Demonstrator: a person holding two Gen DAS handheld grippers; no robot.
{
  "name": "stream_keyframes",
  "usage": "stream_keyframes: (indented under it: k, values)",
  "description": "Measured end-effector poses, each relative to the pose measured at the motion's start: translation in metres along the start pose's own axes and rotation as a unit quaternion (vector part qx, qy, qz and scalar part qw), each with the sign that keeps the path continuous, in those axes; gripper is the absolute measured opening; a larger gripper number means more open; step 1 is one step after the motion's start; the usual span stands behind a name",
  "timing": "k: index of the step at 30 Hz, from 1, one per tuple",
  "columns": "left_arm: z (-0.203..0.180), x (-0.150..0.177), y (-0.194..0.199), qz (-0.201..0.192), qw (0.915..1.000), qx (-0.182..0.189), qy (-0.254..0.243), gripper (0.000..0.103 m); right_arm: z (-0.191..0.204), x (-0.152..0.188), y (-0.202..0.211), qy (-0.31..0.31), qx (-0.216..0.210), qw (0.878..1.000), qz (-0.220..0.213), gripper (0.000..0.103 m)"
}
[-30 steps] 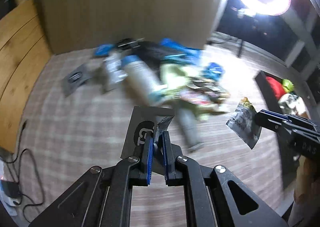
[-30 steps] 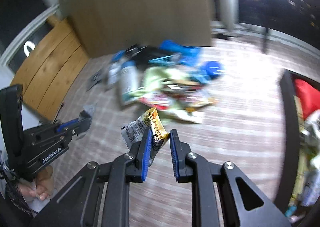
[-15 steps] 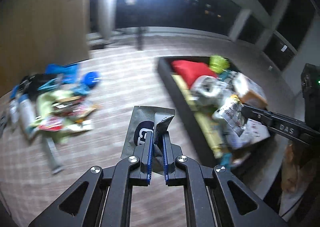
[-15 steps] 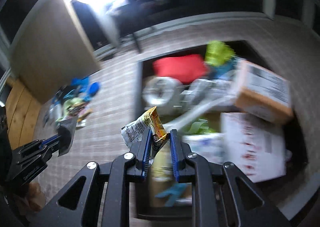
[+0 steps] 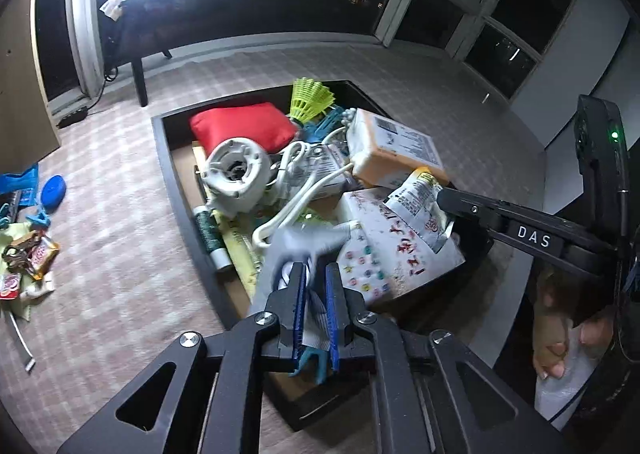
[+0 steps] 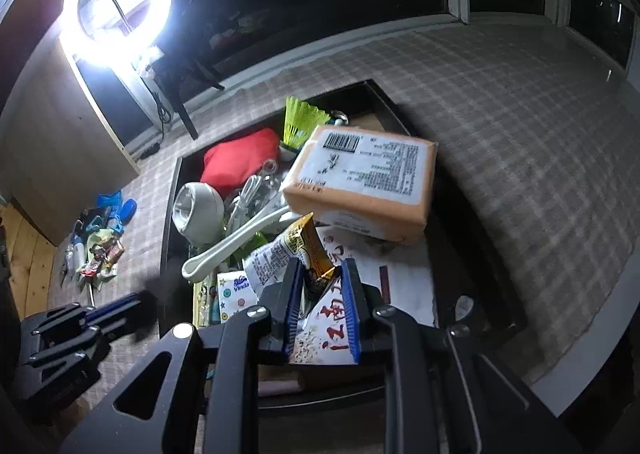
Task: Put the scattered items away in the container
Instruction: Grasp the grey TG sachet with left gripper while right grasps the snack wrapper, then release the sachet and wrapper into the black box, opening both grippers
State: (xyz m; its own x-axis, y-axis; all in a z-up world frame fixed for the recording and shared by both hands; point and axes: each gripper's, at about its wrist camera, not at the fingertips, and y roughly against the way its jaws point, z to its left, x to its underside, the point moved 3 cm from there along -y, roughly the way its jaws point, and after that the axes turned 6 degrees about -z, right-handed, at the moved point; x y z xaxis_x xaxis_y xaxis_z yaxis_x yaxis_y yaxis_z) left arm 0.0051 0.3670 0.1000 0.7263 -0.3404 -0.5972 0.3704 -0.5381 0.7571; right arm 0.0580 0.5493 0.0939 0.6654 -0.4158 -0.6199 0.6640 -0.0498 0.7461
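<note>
Both grippers hang over the black container [image 5: 164, 158], which is full of items. My left gripper [image 5: 315, 274] has its jaws opening; a grey packet [image 5: 286, 250], blurred, still lies between them but the pads no longer press it. My right gripper [image 6: 320, 270] is opening too, with a yellow and white snack packet [image 6: 296, 250] loose in the gap above a white box with red characters [image 6: 400, 286]. In the left wrist view the right gripper [image 5: 442, 200] comes in from the right with the snack packet [image 5: 420, 210] at its tip. The left gripper [image 6: 132, 300] shows blurred at lower left in the right wrist view.
The container [image 6: 170, 214] holds a red pouch [image 5: 240, 126], a white round device [image 5: 236, 174], a yellow shuttlecock [image 5: 310, 98], an orange parcel [image 6: 360, 182] and a white cable [image 6: 224, 246]. Scattered items [image 5: 28, 250] lie on the checked floor at left. A hand [image 5: 560, 334] grips the right tool.
Both grippers swung from the floor pile across to above the container, carrying their packets. Both sets of jaws have widened, and the grey packet has started to slip.
</note>
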Motion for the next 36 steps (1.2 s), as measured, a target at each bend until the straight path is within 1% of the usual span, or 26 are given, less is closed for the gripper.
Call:
stream_keyframes:
  k: [1, 2, 3, 6, 10, 15, 18, 20, 23, 30, 33, 36]
  values:
    - [0.0, -0.001, 0.0, -0.003, 1.0, -0.004, 0.006, 0.033, -0.002, -0.001, 0.001, -0.004, 0.001, 1.0, 0.005, 0.039]
    - [0.002, -0.001, 0.002, -0.006, 0.9999, -0.008, 0.011, 0.033, -0.003, -0.002, 0.003, -0.008, -0.003, 1.0, 0.003, 0.043]
    - [0.004, -0.002, 0.002, -0.008, 0.9998, -0.013, 0.013, 0.031, -0.002, -0.004, 0.004, -0.007, -0.007, 1.0, -0.001, 0.043]
    - [0.011, -0.002, 0.002, -0.006, 0.9994, -0.026, 0.021, 0.031, 0.005, -0.011, 0.005, 0.007, -0.013, 1.0, -0.008, 0.043]
    - [0.029, 0.001, 0.01, -0.012, 0.998, -0.048, 0.039, 0.031, 0.025, -0.016, -0.004, 0.027, -0.034, 0.999, 0.0, 0.043]
    - [0.071, 0.007, 0.025, -0.016, 0.9943, -0.071, 0.078, 0.031, 0.061, -0.02, -0.015, 0.053, -0.056, 0.997, 0.005, 0.043]
    - [0.104, 0.011, 0.042, -0.018, 0.991, -0.093, 0.095, 0.031, 0.089, -0.023, -0.018, 0.067, -0.065, 0.996, -0.001, 0.043]
    - [0.129, 0.014, 0.056, -0.019, 0.9883, -0.103, 0.11, 0.031, 0.108, -0.024, -0.021, 0.071, -0.073, 0.995, 0.003, 0.043]
    - [0.169, 0.017, 0.077, -0.029, 0.982, -0.136, 0.129, 0.031, 0.143, -0.03, -0.028, 0.098, -0.08, 0.992, 0.006, 0.043]
    - [0.259, 0.029, 0.113, -0.037, 0.9626, -0.176, 0.202, 0.031, 0.222, -0.04, -0.048, 0.151, -0.102, 0.983, 0.023, 0.043]
    - [0.293, 0.038, 0.127, -0.04, 0.9527, -0.193, 0.231, 0.031, 0.254, -0.04, -0.058, 0.17, -0.117, 0.978, 0.033, 0.043]
    - [0.326, 0.049, 0.139, -0.046, 0.9412, -0.207, 0.263, 0.031, 0.289, -0.036, -0.067, 0.189, -0.145, 0.97, 0.043, 0.043]
